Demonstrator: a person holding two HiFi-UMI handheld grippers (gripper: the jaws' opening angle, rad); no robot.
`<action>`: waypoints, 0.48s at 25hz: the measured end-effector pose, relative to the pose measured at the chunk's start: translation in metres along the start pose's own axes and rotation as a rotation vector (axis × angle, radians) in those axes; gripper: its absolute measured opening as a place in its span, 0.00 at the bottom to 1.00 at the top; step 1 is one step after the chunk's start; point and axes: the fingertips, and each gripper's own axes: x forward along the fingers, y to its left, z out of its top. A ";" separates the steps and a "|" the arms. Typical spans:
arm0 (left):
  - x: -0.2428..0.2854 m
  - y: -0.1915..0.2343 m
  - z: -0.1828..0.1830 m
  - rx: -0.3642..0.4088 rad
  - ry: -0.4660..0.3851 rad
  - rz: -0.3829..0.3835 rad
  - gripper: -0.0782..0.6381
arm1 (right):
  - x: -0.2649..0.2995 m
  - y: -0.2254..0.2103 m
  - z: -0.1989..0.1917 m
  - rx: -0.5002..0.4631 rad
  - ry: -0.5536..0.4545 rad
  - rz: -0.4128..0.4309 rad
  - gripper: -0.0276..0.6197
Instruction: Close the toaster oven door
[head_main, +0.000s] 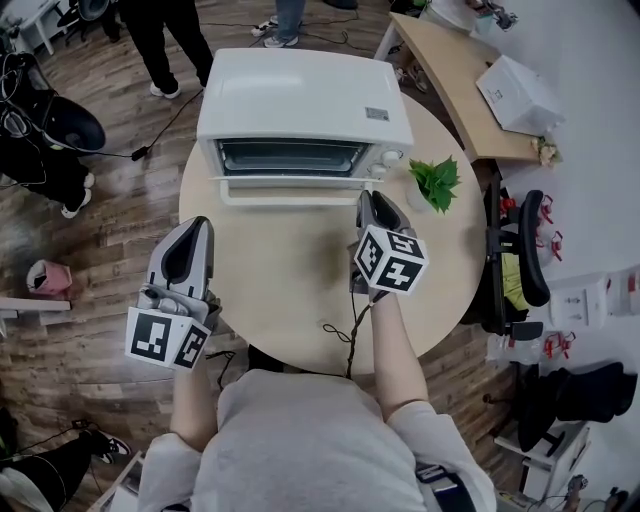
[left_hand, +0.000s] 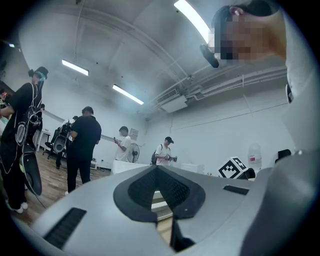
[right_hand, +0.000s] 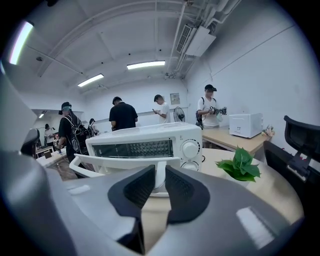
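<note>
White toaster oven door (head_main: 290, 158) maybe ajar; right tongs (head_main: 370, 200), part open and empty, must push its handle (head_main: 290, 190) up; left tongs (head_main: 199, 224) closed.

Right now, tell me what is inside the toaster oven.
Through the glass door of the toaster oven only a metal grid shows, and no food can be made out. The door frame and the white casing cover the rest of the inside.
</note>
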 end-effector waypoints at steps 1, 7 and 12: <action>0.000 0.001 0.000 -0.001 0.000 0.000 0.11 | 0.002 0.000 0.002 -0.002 -0.002 -0.002 0.16; -0.001 0.006 0.001 -0.004 -0.003 0.005 0.11 | 0.014 0.000 0.016 -0.002 -0.014 -0.002 0.16; -0.002 0.011 -0.001 -0.008 -0.001 0.010 0.11 | 0.025 -0.001 0.027 0.013 -0.017 0.007 0.16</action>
